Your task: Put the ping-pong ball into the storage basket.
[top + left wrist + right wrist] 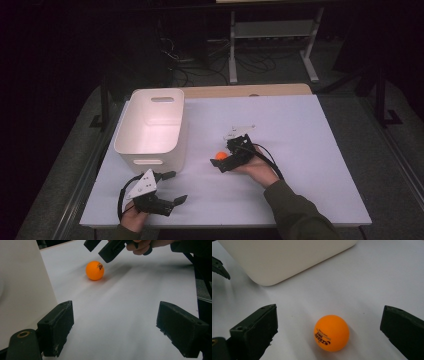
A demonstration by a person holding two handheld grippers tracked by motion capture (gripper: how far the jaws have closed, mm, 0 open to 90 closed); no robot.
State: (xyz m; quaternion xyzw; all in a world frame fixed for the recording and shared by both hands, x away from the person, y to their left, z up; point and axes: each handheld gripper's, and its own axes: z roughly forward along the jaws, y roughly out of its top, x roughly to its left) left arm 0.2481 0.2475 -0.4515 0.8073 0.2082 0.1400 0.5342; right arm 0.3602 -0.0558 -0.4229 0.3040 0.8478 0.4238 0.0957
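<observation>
Orange ball [331,333], printed side up

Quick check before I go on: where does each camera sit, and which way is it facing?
High view: above the person's side, looking forward and down on the table; both forearms, left claw, right claw.
Left gripper view: on the left claw, facing the orange ball and the right claw.
Right gripper view: on the right claw, facing the ball and white bin.
All share the ball.
</observation>
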